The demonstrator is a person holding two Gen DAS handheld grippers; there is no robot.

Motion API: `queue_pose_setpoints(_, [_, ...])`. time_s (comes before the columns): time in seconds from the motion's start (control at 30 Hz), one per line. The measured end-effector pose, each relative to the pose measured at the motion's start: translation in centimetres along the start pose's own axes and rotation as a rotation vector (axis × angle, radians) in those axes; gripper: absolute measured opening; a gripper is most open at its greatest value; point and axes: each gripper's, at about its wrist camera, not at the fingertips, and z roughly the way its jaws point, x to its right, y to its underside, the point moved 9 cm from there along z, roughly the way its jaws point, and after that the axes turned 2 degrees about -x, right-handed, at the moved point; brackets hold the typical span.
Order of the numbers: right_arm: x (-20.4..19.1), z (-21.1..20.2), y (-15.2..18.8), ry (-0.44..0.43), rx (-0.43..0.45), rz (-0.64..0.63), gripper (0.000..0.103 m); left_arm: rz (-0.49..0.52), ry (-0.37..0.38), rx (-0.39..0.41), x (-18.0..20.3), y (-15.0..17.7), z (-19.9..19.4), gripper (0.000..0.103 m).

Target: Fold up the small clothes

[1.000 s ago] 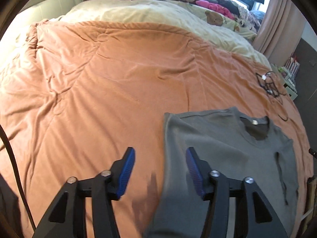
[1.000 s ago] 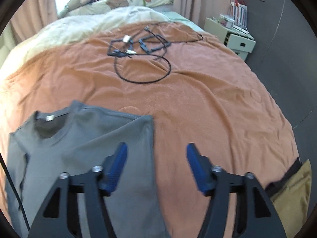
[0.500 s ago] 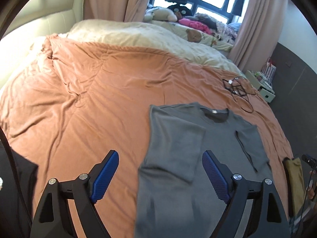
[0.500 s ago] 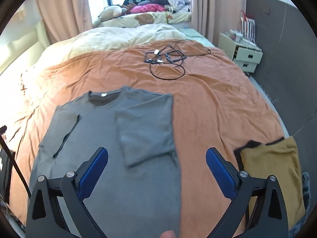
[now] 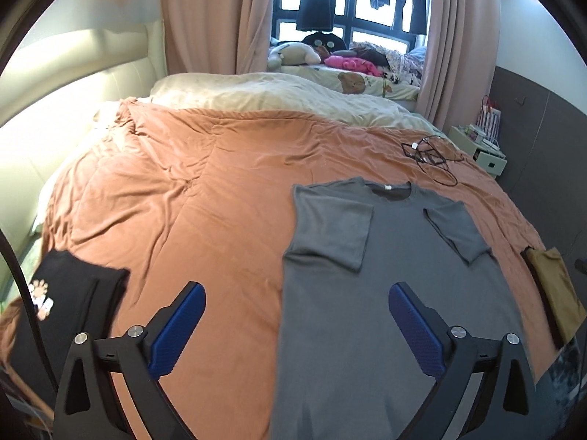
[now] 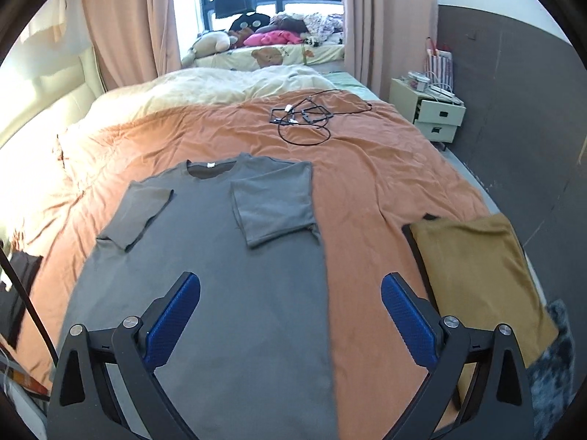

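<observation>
T-shirt (image 5: 385,293), grey, lies flat on orange duvet (image 5: 201,201), both sleeves folded inward, likely prepped for the lengthwise fold. Left wrist view: left claw (image 5: 297,326) hovers wide, jaws just been opening, nothing between them, straddling the shirt's left edge. Only here: black printed garment (image 5: 73,304) at left. Right wrist view: right claw (image 6: 290,315) spread, jaws just been opening, empty, over the shirt's right edge (image 6: 326,293). Clearer here: folded mustard garment (image 6: 477,275), probably the finished pile; cable tangle (image 6: 304,117) beyond.

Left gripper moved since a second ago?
Yes. The left gripper has pulled back and up from the grey T-shirt: more orange bedspread shows. Its jaws have just been opening, empty.
</observation>
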Motion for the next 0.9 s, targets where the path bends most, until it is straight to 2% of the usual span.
queue_pose_setpoints(0.17, [0.5,-2.9,3.5,-0.001,0.023,-0.007,0.099,0.001,0.002,-0.003,-0.4,3.8,-2.3,0.102])
queue_pose_setpoints(0.3, [0.7,-4.8,6.7,-0.086,0.035,-0.008,0.099,-0.007,0.015,0.008,-0.6,6.9,-4.4,0.102])
queue_pose_setpoints(0.37, [1.1,-6.1,8.2,-0.056,0.065,-0.039,0.099,-0.010,0.018,0.018,-0.5,8.2,-5.3,0.102])
queue_pose_setpoints(0.43, [1.0,-7.8,9.8,-0.085,0.108,-0.073,0.099,-0.006,0.021,0.020,-0.2,9.8,-6.0,0.102])
queue_pose_setpoints(0.57, [1.9,-9.7,13.0,-0.069,0.134,-0.086,0.099,-0.001,0.042,0.007,0.2,13.0,-7.2,0.102])
queue_pose_setpoints(0.77, [3.4,-10.3,17.5,-0.100,0.100,-0.064,0.099,-0.029,0.050,-0.014,-0.3,17.5,-8.5,0.101])
queue_pose_setpoints(0.9, [4.4,-9.9,20.4,-0.153,0.025,-0.058,0.099,-0.058,0.057,-0.039,-1.1,20.1,-8.3,0.101])
